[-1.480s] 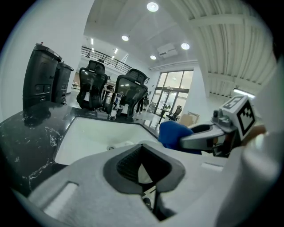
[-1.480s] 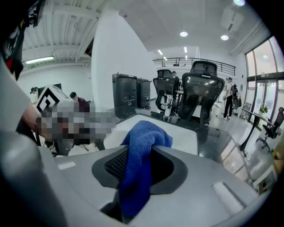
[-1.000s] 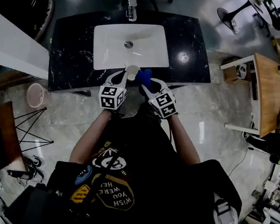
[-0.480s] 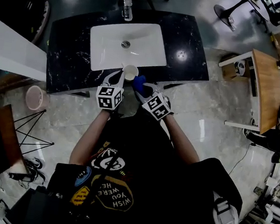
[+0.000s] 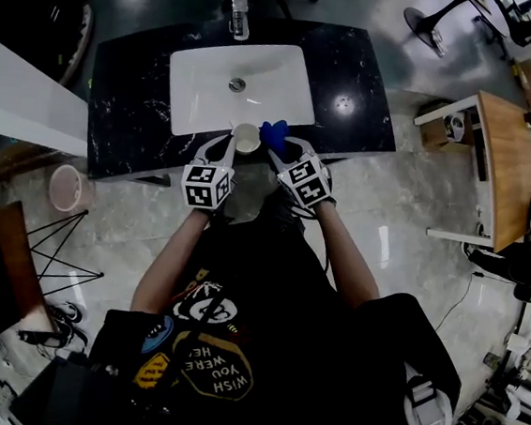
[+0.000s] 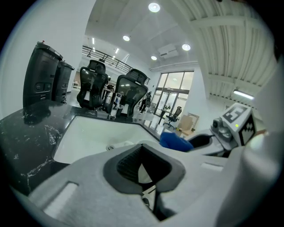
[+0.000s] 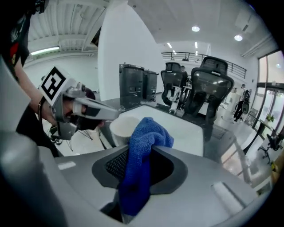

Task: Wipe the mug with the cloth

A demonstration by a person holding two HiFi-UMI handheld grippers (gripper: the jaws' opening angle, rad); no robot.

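A cream mug (image 5: 247, 138) hangs over the counter's front edge, just in front of the white sink (image 5: 203, 87). My left gripper (image 5: 233, 145) is shut on it. In the left gripper view only a pale sliver shows between the closed jaws of the left gripper (image 6: 144, 170). My right gripper (image 5: 277, 150) is shut on a blue cloth (image 5: 274, 134), whose bunched end sits right beside the mug. In the right gripper view the cloth (image 7: 142, 150) stands up from the jaws, with the mug (image 7: 124, 128) just behind it, and I cannot tell if they touch.
The sink is set in a black marble counter (image 5: 354, 84) with a faucet (image 5: 239, 11) at the back. Dark bins (image 7: 133, 84) and office chairs (image 7: 208, 88) stand beyond it. A pink bucket (image 5: 65, 186) is on the floor at left and a wooden table (image 5: 500, 175) at right.
My right gripper dipped back toward me half a second ago and has now come up and forward, bringing the blue cloth next to the mug. The left gripper keeps holding the mug in place.
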